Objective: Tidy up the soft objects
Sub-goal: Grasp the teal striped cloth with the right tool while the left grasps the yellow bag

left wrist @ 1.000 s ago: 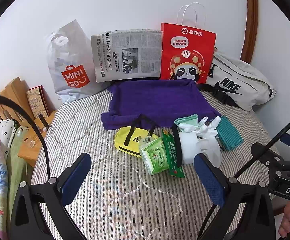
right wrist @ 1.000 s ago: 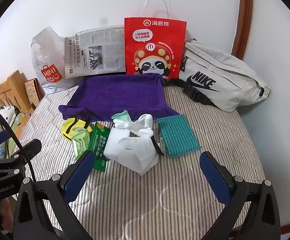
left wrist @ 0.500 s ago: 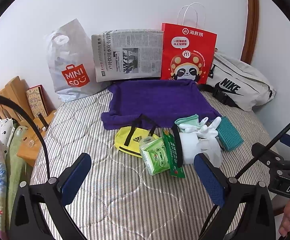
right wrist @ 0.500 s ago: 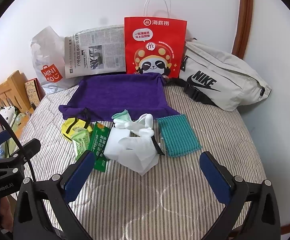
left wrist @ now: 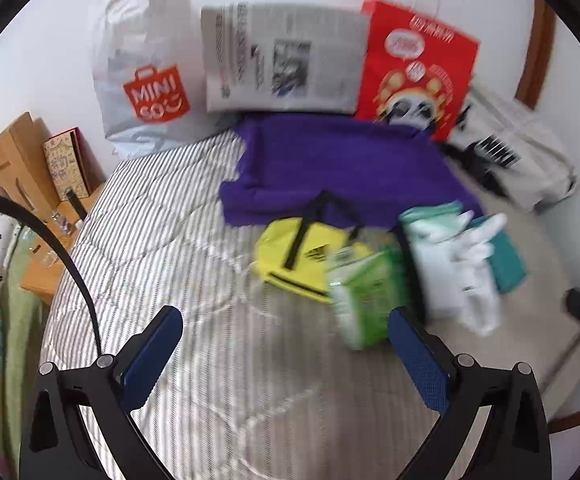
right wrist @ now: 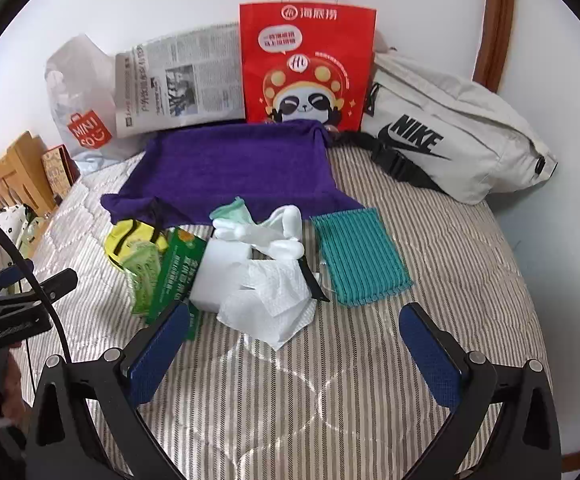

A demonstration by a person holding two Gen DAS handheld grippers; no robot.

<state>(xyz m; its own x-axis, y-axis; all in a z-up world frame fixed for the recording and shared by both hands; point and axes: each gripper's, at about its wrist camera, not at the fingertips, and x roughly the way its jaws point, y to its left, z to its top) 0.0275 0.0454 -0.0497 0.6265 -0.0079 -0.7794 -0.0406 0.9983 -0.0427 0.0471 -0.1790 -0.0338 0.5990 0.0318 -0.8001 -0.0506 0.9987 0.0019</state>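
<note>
Left gripper now nearer, yellow pouch just ahead.

Got a towel spread on the bed, with shopping bag and newspaper propped behind it. Just in front: pouch far left (wipes pack leaning on it), then tissues, then cloth rightmost. Waist bag off right.

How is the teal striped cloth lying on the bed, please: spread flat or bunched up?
Spread flat. In the right wrist view the teal striped cloth lies as one open rectangle on the striped bedcover, its edges visible, beside the white tissue.
</note>
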